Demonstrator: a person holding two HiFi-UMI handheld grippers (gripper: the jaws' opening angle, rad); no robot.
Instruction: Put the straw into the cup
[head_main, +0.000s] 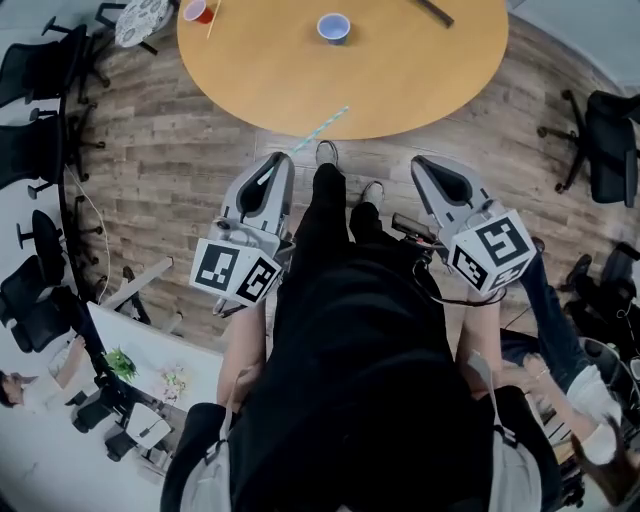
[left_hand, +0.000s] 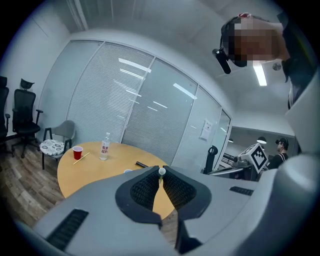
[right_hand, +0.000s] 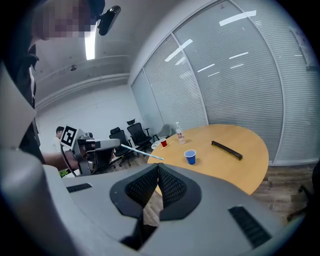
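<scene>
Left gripper clamping straw, right gripper closed, blue cup on table

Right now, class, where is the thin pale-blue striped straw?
The striped straw is left of centre in the head view, clamped in the left gripper, its free end over the round wooden table's near edge, short of the blue cup.

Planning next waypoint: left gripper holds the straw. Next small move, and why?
Probably carry the left gripper forward toward the blue cup: the straw in its fingers only reaches the table's near edge, well short of the cup.
</scene>
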